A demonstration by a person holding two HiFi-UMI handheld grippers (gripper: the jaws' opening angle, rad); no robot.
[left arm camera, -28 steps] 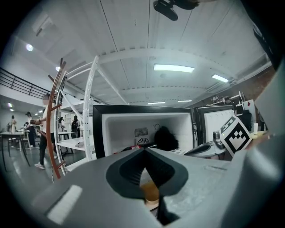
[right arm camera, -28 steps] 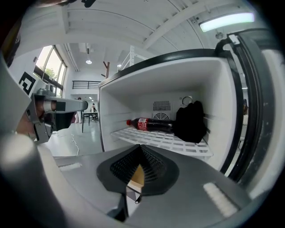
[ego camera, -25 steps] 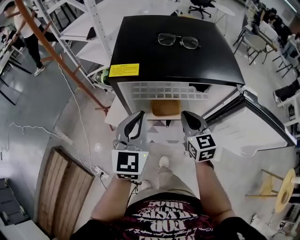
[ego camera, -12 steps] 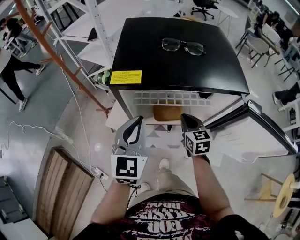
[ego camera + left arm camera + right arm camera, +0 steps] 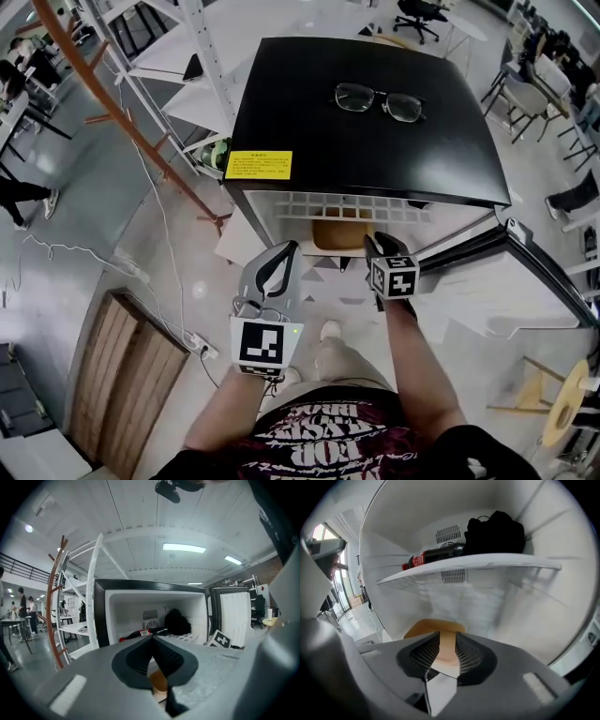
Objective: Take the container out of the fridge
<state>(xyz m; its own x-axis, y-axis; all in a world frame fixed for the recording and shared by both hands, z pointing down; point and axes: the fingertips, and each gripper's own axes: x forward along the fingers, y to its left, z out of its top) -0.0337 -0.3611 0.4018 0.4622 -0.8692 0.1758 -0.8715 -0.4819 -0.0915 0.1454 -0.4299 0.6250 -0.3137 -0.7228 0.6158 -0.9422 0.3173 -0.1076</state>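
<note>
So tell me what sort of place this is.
Probably an open-plan workshop or lab, not a kitchen: the small fridge stands on a bare floor with loose cables, white shelving racks rise beside it, and an office chair stands behind it.

Yellow label (image 5: 259, 165) on fridge (image 5: 309, 112) top's front-left corner: print too small to read. Shirt (image 5: 328, 439) lettering garbled, unreadable. Red bottle label (image 5: 414, 560) inside fridge: illegible.

Container (image 5: 436, 626) lower part hidden behind fingers (image 5: 423, 655); perhaps bowl.
</note>
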